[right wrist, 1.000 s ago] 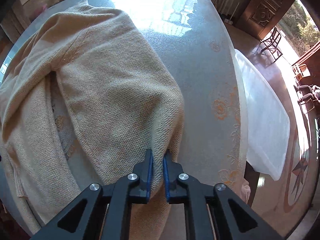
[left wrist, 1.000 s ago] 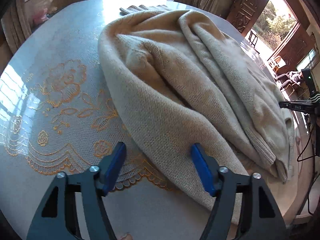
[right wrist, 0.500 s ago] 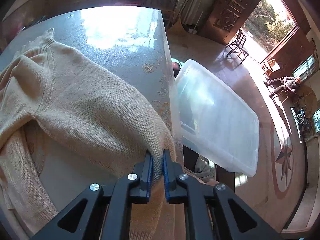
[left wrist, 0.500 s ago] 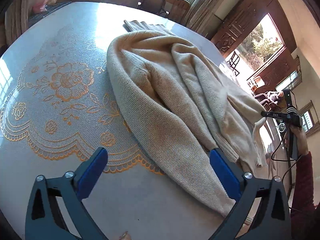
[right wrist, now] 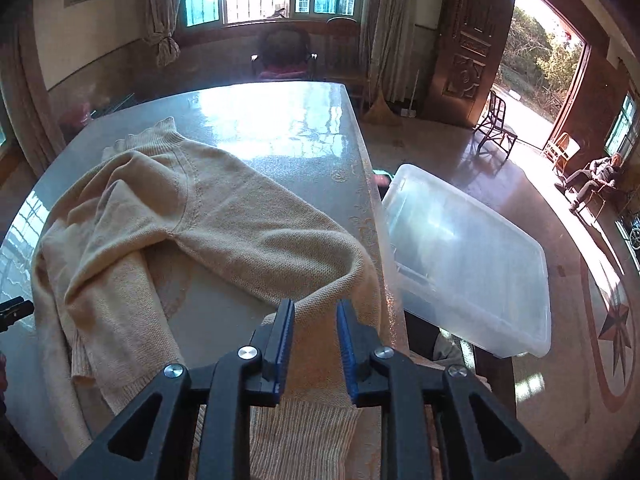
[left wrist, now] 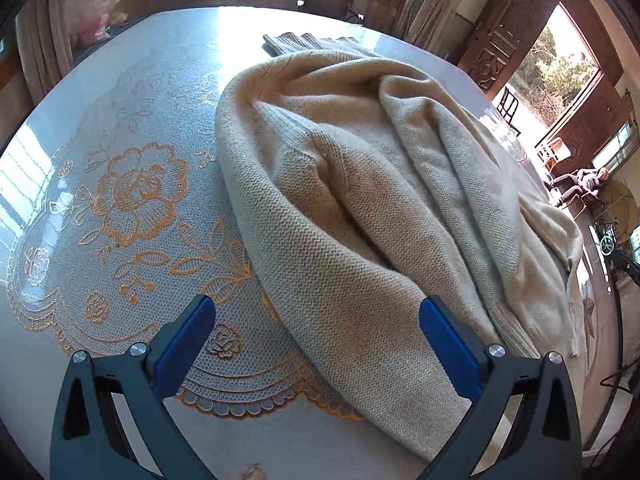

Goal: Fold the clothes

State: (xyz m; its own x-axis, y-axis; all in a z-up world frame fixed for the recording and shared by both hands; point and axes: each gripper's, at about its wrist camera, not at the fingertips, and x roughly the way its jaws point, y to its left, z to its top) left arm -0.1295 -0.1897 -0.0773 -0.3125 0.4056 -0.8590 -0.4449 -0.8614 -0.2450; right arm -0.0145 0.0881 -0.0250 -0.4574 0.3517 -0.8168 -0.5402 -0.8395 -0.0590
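Note:
A cream knit sweater (left wrist: 360,184) lies bunched on the round table (left wrist: 120,80). My left gripper (left wrist: 318,304) hangs open and wide above the near fold of it, with nothing held. In the right wrist view the sweater (right wrist: 224,208) spreads over the table (right wrist: 280,120), collar at the far side. One sleeve (right wrist: 336,264) runs to the near right edge and drapes down over it. My right gripper (right wrist: 316,308) is open, its blue pads (right wrist: 286,340) standing a little apart on either side of that sleeve.
A clear plastic bin (right wrist: 472,264) sits just off the table's right edge. A ribbed knit piece (left wrist: 312,42) lies at the far side. An orange lace flower pattern (left wrist: 132,196) covers the left of the table. A chair (right wrist: 284,56) stands behind, and a person (right wrist: 600,172) sits by the door.
My right gripper's jaws have parted from their shut hold on the sleeve, after pulling it toward the table's near right edge. The left gripper stayed open and moved closer over the sweater.

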